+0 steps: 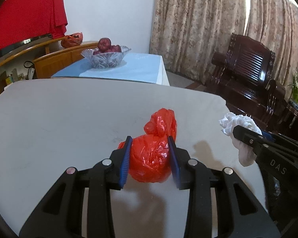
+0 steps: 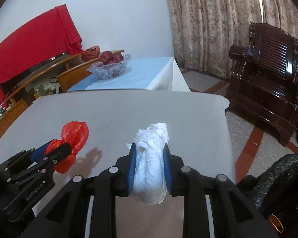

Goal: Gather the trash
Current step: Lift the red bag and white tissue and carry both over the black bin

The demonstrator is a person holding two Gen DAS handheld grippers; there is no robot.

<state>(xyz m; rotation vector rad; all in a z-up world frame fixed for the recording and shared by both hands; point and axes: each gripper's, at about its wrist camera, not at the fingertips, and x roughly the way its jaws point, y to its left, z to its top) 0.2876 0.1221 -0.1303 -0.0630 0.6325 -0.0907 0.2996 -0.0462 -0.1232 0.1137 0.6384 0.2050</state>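
Observation:
My left gripper (image 1: 150,143) is shut on a crumpled red plastic bag (image 1: 153,154) and holds it just above the white table (image 1: 59,123). My right gripper (image 2: 150,148) is shut on a wad of white tissue paper (image 2: 151,158), also above the table. In the left wrist view the right gripper (image 1: 236,130) shows at the right edge with the tissue (image 1: 238,125). In the right wrist view the left gripper (image 2: 57,148) shows at the left with the red bag (image 2: 73,136).
A black trash bag (image 2: 278,182) sits on the floor to the right of the table. Behind the table stands a blue-covered table (image 1: 141,67) with a glass fruit bowl (image 1: 105,56). A dark wooden armchair (image 1: 246,69) stands at the right by the curtains.

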